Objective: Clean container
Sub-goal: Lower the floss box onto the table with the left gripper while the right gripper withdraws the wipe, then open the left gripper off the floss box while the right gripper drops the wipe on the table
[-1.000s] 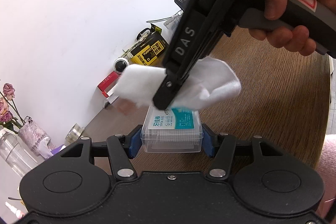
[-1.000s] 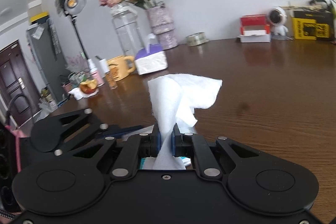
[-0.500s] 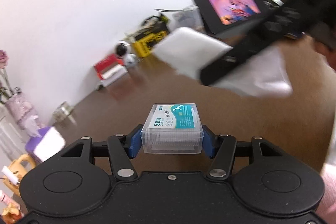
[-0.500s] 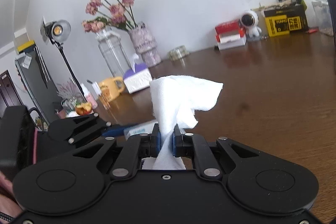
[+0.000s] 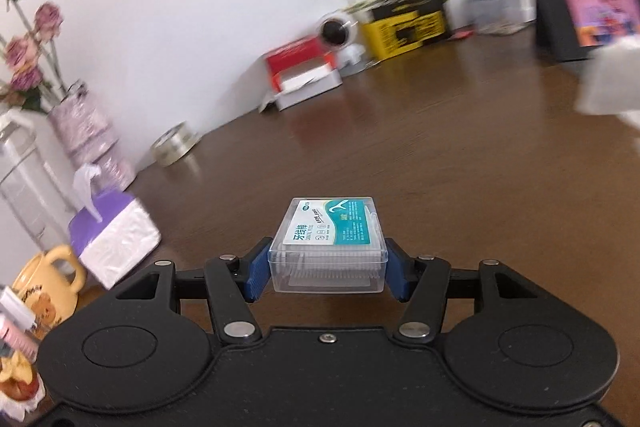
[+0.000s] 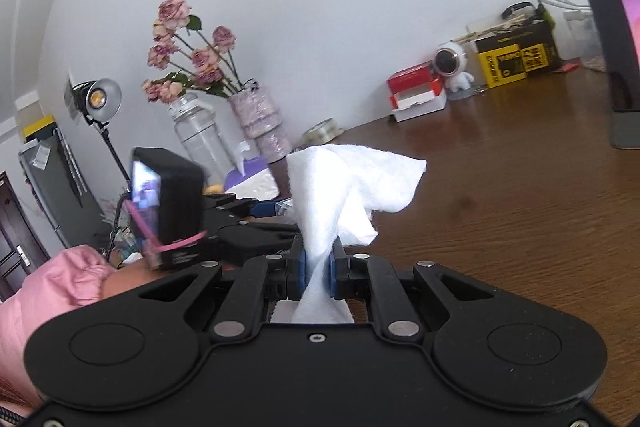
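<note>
Left wrist view: left gripper (image 5: 327, 267) clamps a clear plastic box (image 5: 329, 245) with a teal label between its blue pads, held above the brown table (image 5: 460, 167). A blurred white cloth (image 5: 610, 83) shows at the right edge, well apart from the box.

Right wrist view: right gripper (image 6: 317, 267) is clenched on the white cloth (image 6: 344, 187), which sticks up above the fingers. The left gripper (image 6: 240, 223) sits to the left; the box is mostly hidden there.

table (image 5: 460, 163): brown wood | on it: tissue box (image 5: 116, 239), tape roll (image 5: 174, 149), mug (image 5: 46, 287)
</note>
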`<move>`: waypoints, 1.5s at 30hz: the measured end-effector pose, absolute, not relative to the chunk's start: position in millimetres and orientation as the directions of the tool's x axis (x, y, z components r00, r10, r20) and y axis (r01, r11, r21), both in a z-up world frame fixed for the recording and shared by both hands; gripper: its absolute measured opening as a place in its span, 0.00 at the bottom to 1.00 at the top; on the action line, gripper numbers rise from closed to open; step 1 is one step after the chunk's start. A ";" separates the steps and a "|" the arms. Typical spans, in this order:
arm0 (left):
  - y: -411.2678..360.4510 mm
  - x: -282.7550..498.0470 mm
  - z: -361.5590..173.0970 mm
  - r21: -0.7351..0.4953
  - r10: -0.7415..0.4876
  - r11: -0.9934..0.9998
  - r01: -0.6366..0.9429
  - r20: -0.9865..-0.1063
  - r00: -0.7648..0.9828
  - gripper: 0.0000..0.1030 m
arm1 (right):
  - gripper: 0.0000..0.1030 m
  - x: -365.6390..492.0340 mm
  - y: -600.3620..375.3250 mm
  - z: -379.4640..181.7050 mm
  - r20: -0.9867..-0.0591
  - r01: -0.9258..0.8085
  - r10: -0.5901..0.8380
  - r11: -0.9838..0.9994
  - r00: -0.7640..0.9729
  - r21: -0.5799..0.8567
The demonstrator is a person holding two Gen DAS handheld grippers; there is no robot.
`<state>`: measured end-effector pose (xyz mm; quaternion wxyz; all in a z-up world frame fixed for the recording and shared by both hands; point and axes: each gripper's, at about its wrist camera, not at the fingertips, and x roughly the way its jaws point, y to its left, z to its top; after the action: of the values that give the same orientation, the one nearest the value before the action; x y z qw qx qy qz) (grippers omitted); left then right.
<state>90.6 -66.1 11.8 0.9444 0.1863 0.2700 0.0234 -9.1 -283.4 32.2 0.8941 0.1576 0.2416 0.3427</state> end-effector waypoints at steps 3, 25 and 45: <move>-66.7 99.6 9.7 0.365 0.188 0.931 0.008 -0.498 0.847 0.55 | 0.12 -10.4 -287.7 33.9 -0.311 -0.529 0.684 0.717 0.660 0.454; -11.9 37.4 76.1 0.139 0.049 0.990 0.015 -0.446 0.894 1.00 | 0.12 75.7 -249.6 29.7 -0.493 -0.394 0.515 0.856 0.701 0.334; -16.8 7.6 55.4 0.168 -0.008 0.981 0.098 -0.469 0.883 1.00 | 1.00 88.3 -227.0 30.9 -0.577 -0.295 0.355 0.935 0.736 0.199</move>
<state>7.6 -16.8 55.4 0.9658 0.0936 0.2402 -0.0273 88.3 -227.0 30.9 0.9304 0.0470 0.3187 0.1746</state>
